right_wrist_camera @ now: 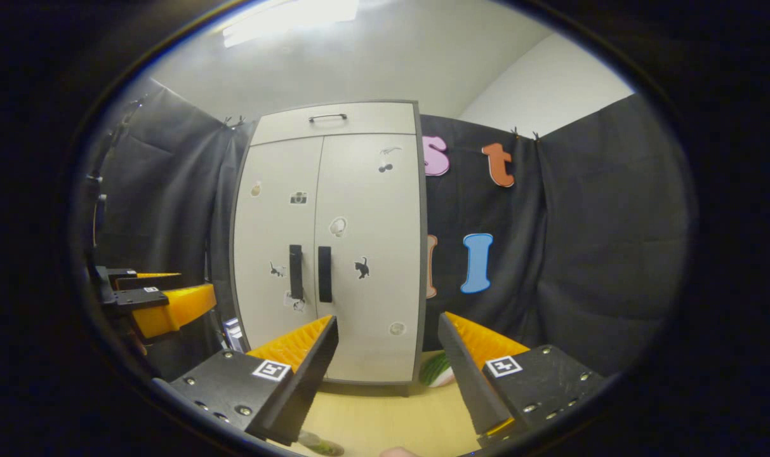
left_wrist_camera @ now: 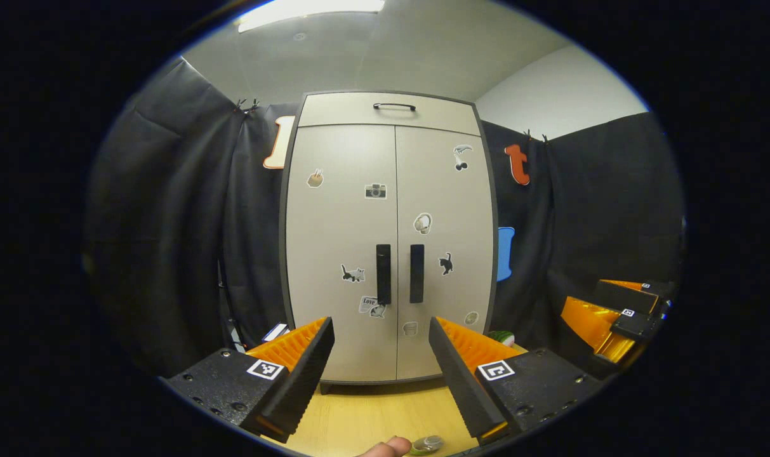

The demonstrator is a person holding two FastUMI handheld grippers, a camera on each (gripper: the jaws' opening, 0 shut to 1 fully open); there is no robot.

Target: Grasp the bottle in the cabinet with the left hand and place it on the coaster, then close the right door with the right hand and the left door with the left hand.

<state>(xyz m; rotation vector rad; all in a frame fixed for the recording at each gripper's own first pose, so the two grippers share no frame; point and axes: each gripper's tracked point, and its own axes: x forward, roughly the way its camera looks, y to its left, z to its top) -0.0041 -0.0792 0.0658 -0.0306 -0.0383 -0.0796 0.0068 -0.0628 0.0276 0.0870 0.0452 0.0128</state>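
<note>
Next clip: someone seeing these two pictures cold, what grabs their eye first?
The tall pale cabinet dead ahead, both doors shut, dotted with small stickers and with two dark vertical handles side by side at the centre seam. Next, the left gripper and right gripper, each with jaws spread wide and empty, held above the light wooden tabletop in front of it. Black cloth hangs behind the cabinet on both sides.

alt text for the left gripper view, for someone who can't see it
A pale two-door cabinet with both doors shut stands straight ahead on a wooden table, small stickers dotted over its doors and two dark vertical handles side by side at the middle. The left gripper is open and empty in the foreground, and the right gripper shows at the right edge.
</note>
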